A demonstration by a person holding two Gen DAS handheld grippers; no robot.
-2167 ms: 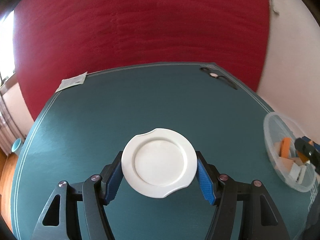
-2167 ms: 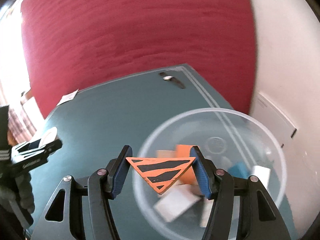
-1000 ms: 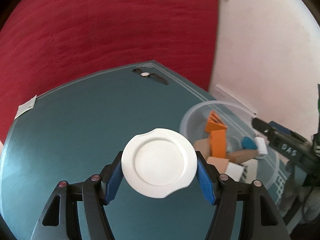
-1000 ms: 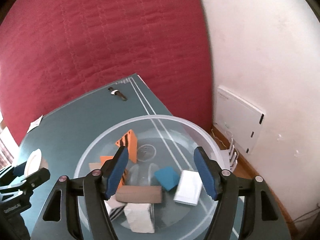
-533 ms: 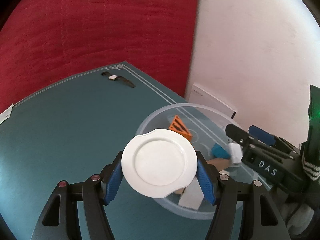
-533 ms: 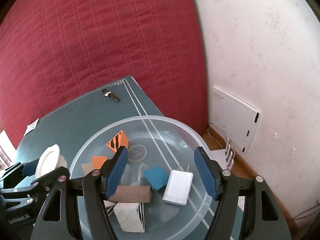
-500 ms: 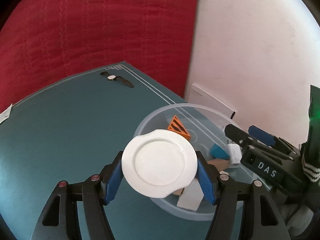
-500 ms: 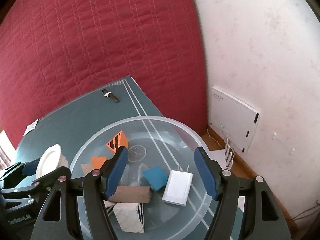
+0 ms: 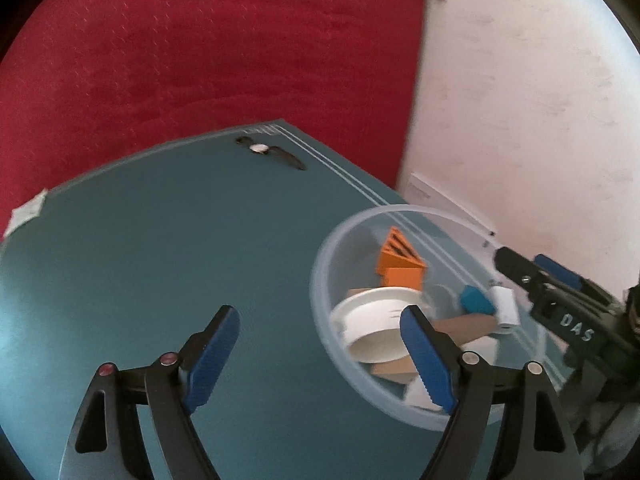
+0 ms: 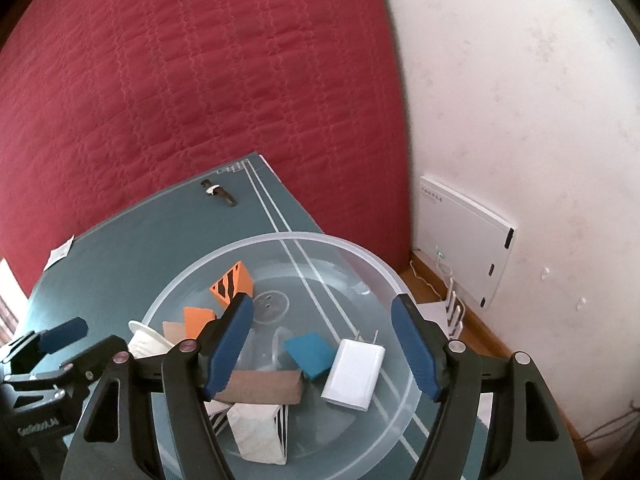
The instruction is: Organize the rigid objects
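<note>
- Left wrist view: teal counter (image 9: 160, 248), red quilted backdrop, white wall to the right. Left gripper (image 9: 320, 354) jaws wide, empty; white plate (image 9: 376, 326) lies in the clear bowl (image 9: 320, 280) among blocks.
- Judged: plate drop done; next, back out.
- Right wrist view: right gripper (image 10: 322, 348) jaws wide, empty, above the bowl (image 10: 360, 250) by the counter's edge; wristwatch (image 10: 218, 193) well apart.

Both views are bright with soft daylight, apparently from the left, where the table (image 9: 160, 248) shows a pale sheen. The left wrist view is smeared by motion blur, the bowl (image 9: 320, 304) edge softest; the right is sharper. Fisheye bends the edges, with dark corners.
</note>
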